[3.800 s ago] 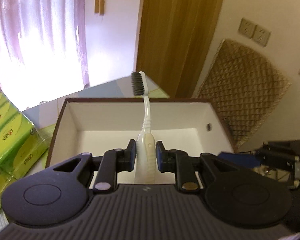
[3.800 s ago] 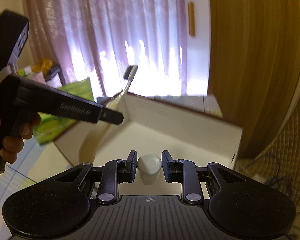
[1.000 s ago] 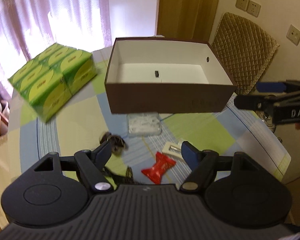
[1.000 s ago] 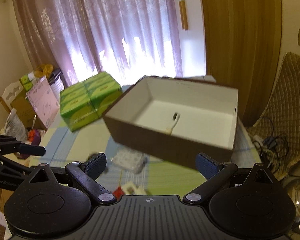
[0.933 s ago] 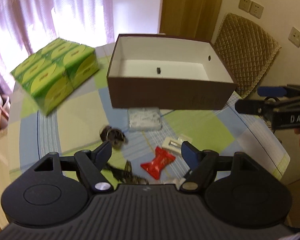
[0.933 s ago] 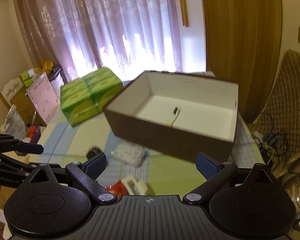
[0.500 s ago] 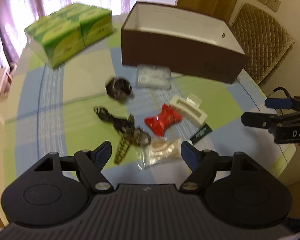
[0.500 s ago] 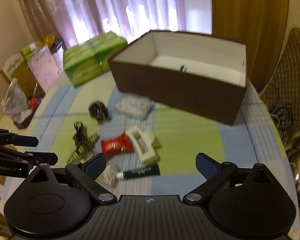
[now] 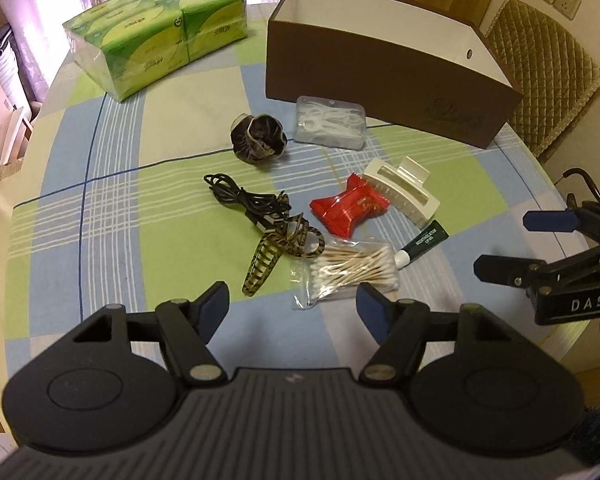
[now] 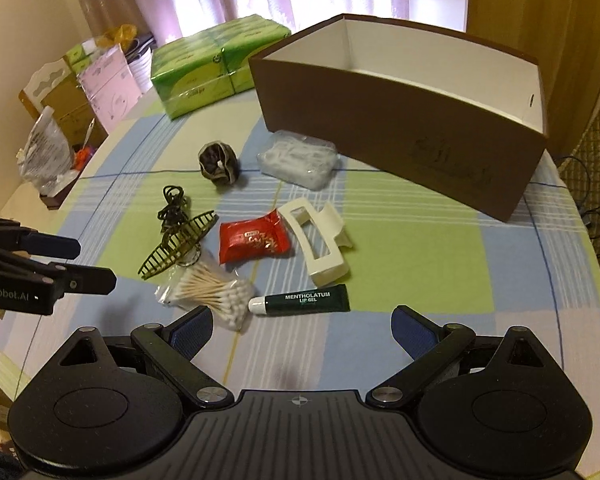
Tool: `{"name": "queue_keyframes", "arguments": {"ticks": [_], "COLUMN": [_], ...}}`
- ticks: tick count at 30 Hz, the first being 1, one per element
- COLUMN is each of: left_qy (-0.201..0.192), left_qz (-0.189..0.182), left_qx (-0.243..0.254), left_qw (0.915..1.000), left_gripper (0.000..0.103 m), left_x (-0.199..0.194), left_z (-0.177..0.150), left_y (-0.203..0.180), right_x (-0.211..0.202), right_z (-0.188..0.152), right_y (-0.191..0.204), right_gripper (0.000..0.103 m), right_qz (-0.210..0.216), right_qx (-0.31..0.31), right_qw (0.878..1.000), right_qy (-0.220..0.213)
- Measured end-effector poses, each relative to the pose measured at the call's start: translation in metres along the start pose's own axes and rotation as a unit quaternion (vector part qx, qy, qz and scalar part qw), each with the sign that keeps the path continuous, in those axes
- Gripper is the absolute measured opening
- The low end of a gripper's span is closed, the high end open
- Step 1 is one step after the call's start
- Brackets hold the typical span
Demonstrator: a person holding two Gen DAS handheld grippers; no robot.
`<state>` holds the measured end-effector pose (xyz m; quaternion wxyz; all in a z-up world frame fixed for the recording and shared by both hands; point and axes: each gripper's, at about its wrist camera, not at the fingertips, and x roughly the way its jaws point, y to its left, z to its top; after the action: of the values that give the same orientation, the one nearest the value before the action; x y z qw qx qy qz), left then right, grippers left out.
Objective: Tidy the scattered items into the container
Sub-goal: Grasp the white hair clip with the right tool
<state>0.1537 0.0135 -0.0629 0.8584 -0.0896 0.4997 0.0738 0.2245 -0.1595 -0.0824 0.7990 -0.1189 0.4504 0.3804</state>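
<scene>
1. Clearly most of the tidying is waiting to be done: nine loose items are lying on the checked cloth (image 9: 112,216) in the middle of both views, all outside the box (image 9: 384,92)
2. Sitting at the upper right of the left view, the box is showing only its brown front and white inner walls; its floor is hiding from both cameras, so I cannot tell what is lying inside
3. Nearest the box, a floss pack (image 9: 330,122) is lying just beside its front wall, with a dark scrunchie (image 9: 259,139) to its left
4. Filling the centre are a black cable (image 9: 244,202), a striped clip (image 9: 278,250) touching it, a red candy (image 9: 348,210) leaning against a white clip (image 9: 402,192), a swab bag (image 9: 352,270) and a green lip gel (image 10: 300,300)
5. Both tools are hovering empty: the left gripper (image 9: 293,308) is spreading its jaws wide at the bottom of its frame, over the near edge of the swab bag, and the right gripper (image 10: 302,330) is holding its jaws apart just below the lip gel
6. Green tissue packs (image 9: 156,34) are resting at the upper left; they are probably not part of the clutter
</scene>
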Motion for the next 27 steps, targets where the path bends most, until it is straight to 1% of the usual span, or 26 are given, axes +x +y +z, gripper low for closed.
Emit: {"name": "queue_keyframes", "arguments": {"ticks": [5,10,18,19,20,22,27], "left_qy": [-0.001,-0.002,0.002,0.004,0.005,0.009,0.019], "left_qz": [-0.002,-0.002,0.003,0.004,0.005,0.005,0.004], "left_qx": [-0.005,-0.012,-0.023,-0.027,-0.031,-0.040,-0.050], "left_qw": [1.0000,0.9999,0.9997,0.9996,0.9995,0.9991,0.9986], "left_gripper": [0.065,0.062,0.062,0.062,0.062,0.062,0.062], "left_x": [0.004,0.009,0.023,0.026,0.028,0.032,0.043], "left_z": [0.003,0.011,0.024,0.025,0.027,0.030,0.038], "left_y": [0.002,0.007,0.014,0.015,0.017,0.022,0.028], "right_x": [0.006,0.013,0.031,0.034,0.037,0.046,0.062], "right_z": [0.003,0.009,0.025,0.026,0.027,0.030,0.036], "right_y": [-0.005,-0.011,-0.016,-0.016,-0.017,-0.020,-0.024], "right_gripper": [0.100,0.100,0.100,0.090,0.078,0.078,0.078], "right_qz": [0.003,0.010,0.015,0.015,0.017,0.018,0.017], "right_qx": [-0.005,-0.006,-0.034,-0.041,-0.047,-0.047,-0.067], "right_qw": [1.000,1.000,0.999,0.999,0.999,0.999,0.998], "right_qy": [-0.003,-0.010,-0.011,-0.012,-0.010,0.000,0.002]}}
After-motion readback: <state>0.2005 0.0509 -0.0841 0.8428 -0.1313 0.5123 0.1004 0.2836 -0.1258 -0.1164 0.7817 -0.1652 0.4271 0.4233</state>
